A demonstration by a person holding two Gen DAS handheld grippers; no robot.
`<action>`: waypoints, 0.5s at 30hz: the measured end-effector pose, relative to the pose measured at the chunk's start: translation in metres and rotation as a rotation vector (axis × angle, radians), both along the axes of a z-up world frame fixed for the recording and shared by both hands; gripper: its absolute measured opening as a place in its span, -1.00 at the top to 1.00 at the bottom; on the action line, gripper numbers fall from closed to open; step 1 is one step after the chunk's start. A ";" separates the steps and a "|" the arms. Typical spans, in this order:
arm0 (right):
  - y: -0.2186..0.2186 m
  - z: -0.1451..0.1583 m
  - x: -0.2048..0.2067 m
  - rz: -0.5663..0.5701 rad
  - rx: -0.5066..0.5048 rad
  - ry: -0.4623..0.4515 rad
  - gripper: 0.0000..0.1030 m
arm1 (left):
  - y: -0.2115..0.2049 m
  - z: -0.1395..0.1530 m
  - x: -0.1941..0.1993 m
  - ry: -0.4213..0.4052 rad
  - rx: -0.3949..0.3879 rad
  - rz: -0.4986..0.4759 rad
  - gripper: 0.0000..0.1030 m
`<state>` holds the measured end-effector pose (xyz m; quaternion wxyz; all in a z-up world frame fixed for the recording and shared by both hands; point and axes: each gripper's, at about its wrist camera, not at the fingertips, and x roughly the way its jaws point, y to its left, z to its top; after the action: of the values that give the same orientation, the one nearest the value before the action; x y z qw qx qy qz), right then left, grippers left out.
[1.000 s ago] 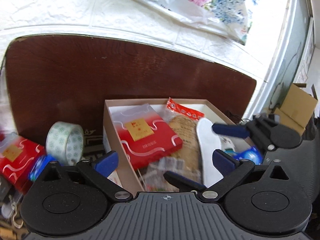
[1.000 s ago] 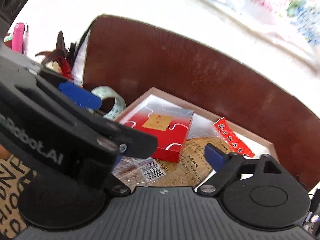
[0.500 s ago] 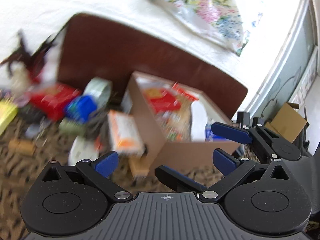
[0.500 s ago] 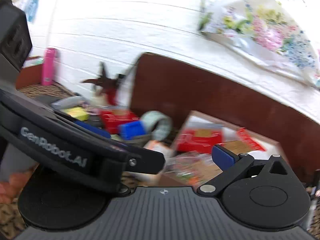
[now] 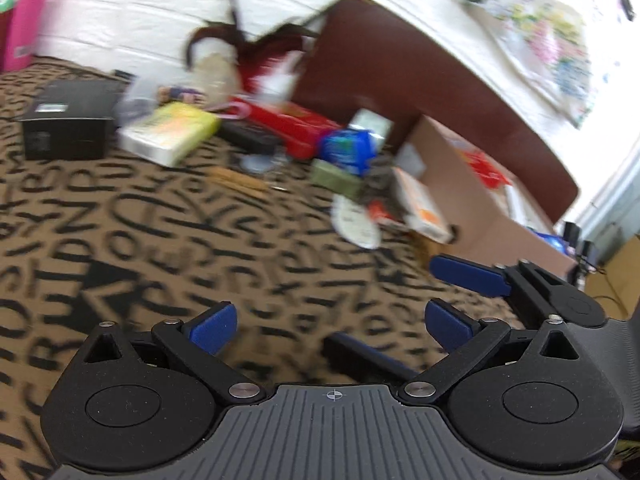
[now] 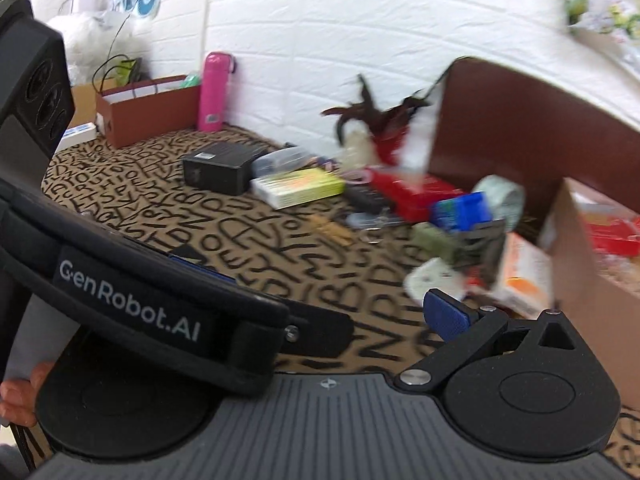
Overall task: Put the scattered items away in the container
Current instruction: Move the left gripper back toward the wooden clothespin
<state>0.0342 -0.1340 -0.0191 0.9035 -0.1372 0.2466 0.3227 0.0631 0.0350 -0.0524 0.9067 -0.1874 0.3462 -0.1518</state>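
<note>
Both my left gripper point(image 5: 330, 330) and right gripper point(image 5: 448, 276) gape wide and empty—the scattered items point(image 6: 448, 224) lie heaped against the cardboard box's point(image 6: 580, 280) left wall—light, crinkly packets I'd judge, best pinched across their flat sides.

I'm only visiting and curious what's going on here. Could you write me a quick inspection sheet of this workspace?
Surface: brown cloth printed with black letters.
Job's things: cardboard box partly filled; yellow-green box, blue packet, tape roll and orange-white packet lie outside it.
Clutter: black box, feather item, blurred.
Grippers: left gripper and right gripper open, empty.
Cables: thin cord by the wall.
Surroundings: white brick wall, pink bottle, brown headboard.
</note>
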 end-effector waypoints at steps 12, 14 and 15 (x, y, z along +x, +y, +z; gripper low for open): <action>0.036 -0.024 0.046 -0.053 0.011 0.095 -0.98 | 0.048 -0.023 0.047 0.032 -0.029 0.064 -1.00; 0.040 -0.029 0.054 -0.064 -0.004 0.091 -0.97 | 0.049 -0.023 0.060 0.033 -0.034 0.057 -1.00; 0.041 -0.031 0.058 -0.071 -0.007 0.091 -0.96 | 0.049 -0.024 0.066 0.033 -0.035 0.055 -1.00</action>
<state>0.0923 -0.0927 -0.0503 0.9017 -0.1166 0.2932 0.2955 0.1294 0.0837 -0.0761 0.9014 -0.2149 0.3530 -0.1296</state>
